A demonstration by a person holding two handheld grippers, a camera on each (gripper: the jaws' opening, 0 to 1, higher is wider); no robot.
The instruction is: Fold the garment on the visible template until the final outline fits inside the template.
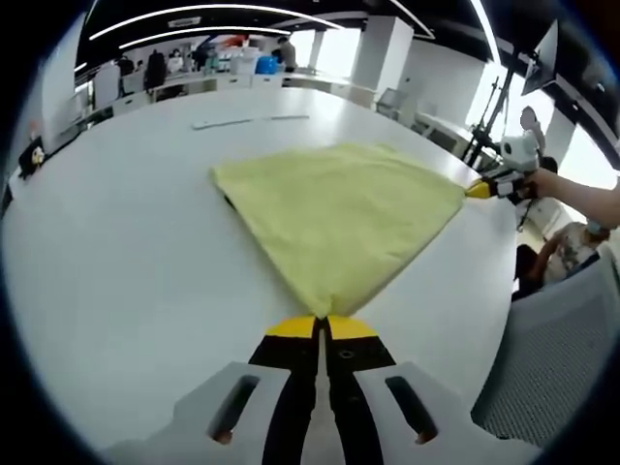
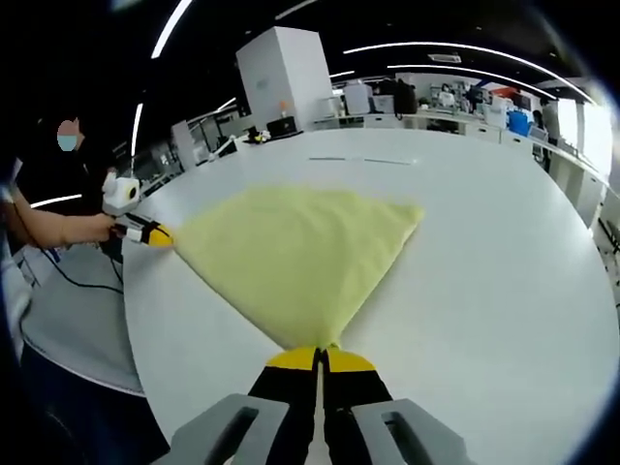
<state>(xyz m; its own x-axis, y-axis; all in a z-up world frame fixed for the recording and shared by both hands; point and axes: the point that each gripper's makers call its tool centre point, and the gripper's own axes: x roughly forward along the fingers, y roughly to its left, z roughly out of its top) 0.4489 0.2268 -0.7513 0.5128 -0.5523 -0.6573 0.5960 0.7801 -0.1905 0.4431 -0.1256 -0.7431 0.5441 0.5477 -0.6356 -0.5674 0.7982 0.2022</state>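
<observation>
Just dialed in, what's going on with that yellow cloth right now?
A person holds a gripper in each hand, and each is shut on a corner of the yellow cloth. The left gripper pinches one corner and the right gripper another, with the cloth stretched between them over the white table. The rest of it lies flat on the table. I cannot make out a template.

Yellow garment (image 1: 339, 218), flat on white table (image 1: 116, 271), spread approx fan-shaped, two corners pulled taut

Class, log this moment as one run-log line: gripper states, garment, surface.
left gripper: shut on yellow garment corner | right gripper: shut on opposite corner | garment: spread between both | surface: white table
</observation>
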